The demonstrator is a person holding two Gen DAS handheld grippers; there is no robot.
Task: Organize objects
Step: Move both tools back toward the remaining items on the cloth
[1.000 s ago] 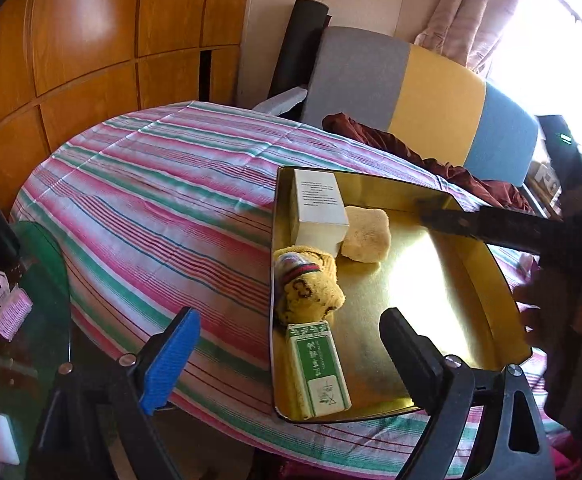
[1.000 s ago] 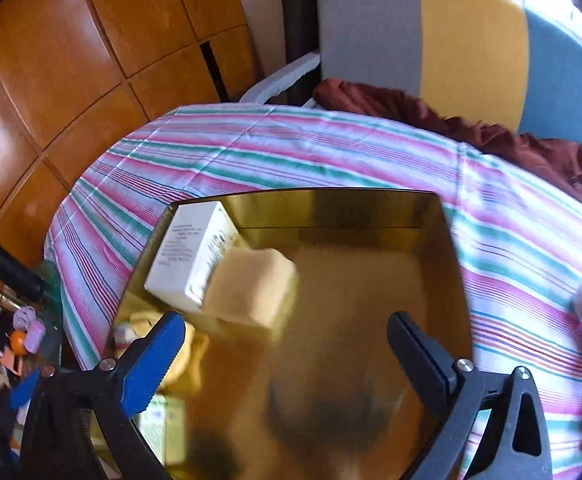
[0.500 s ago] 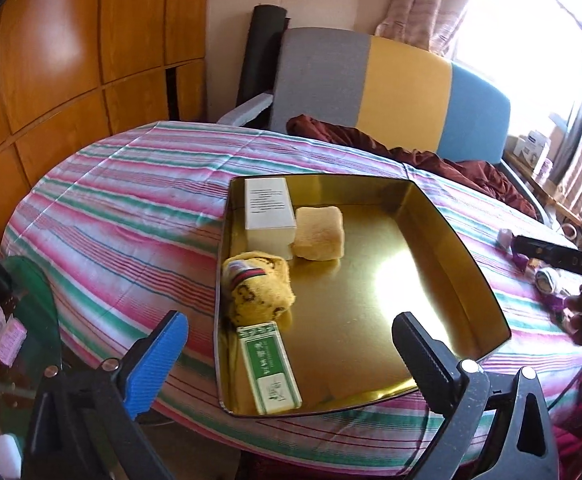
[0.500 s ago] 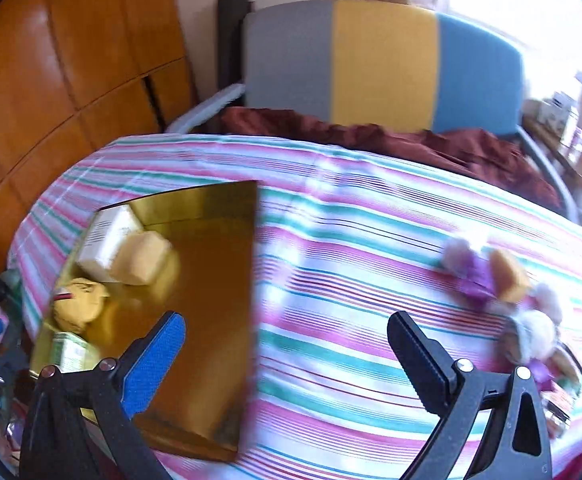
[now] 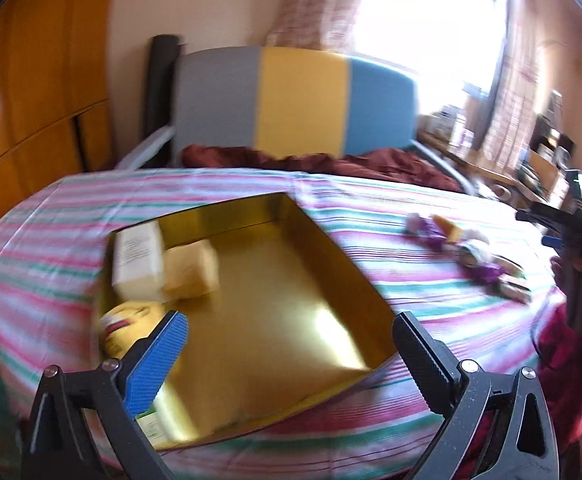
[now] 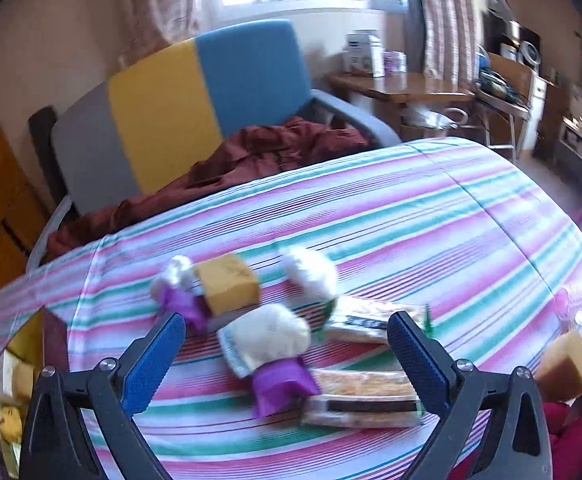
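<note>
My striped pink-green-white cloth surface [image 6: 431, 216] carries a gold metal tray [image 5: 267, 312], a white box [image 5: 137, 256] and tan sponge [image 5: 191, 272] inside. Left hand-held gripper [image 5: 291, 356] gapes wide, empty, above it. Right hand-held gripper [image 6: 287, 352] spread, empty, over loose purple-wrapped plush toys [image 6: 275, 352].
</note>
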